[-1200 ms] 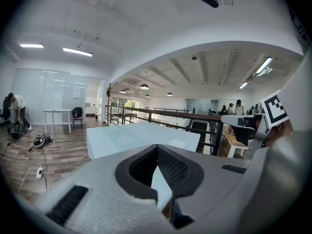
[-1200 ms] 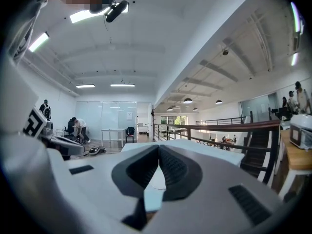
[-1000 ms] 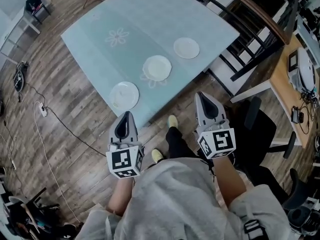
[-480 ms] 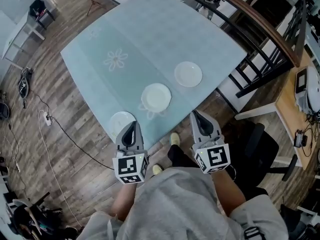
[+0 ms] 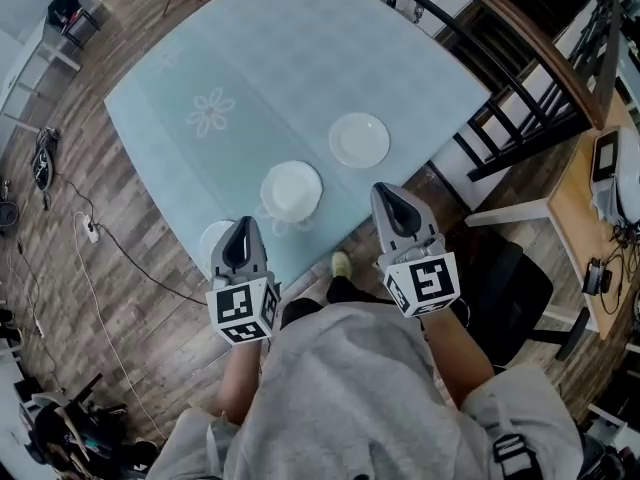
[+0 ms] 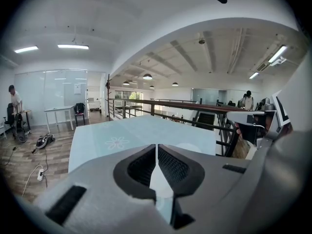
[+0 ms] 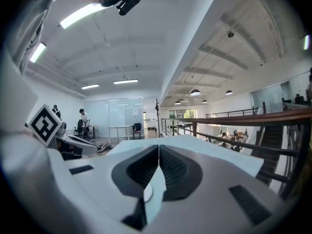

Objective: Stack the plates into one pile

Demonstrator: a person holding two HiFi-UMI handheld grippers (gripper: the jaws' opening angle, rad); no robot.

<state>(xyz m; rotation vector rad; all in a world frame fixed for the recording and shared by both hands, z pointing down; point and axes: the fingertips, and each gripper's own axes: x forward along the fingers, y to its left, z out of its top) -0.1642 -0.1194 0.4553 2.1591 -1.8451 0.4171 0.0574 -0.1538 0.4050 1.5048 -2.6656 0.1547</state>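
Observation:
Three white plates lie in a diagonal row on the light blue table [image 5: 300, 58]: a far plate [image 5: 359, 139], a middle plate [image 5: 292, 190] and a near plate [image 5: 212, 238] at the table's front edge. My left gripper [image 5: 243, 225] is shut and empty, and its body hides part of the near plate. My right gripper [image 5: 382, 189] is also shut and empty, at the table's edge just below and to the right of the far plate. In the left gripper view the jaws [image 6: 156, 147] meet, with a white plate [image 6: 161, 186] showing below them.
A black railing [image 5: 500, 78] runs along the table's right side. A black office chair [image 5: 520, 288] and a wooden desk [image 5: 610, 218] stand at the right. Cables [image 5: 110, 248] trail over the wooden floor at the left. A yellow shoe [image 5: 341, 264] shows under the table's edge.
Both grippers have moved forward to the table's near edge. The left one now overlaps the near plate, and the right one has reached the edge near the far plate.

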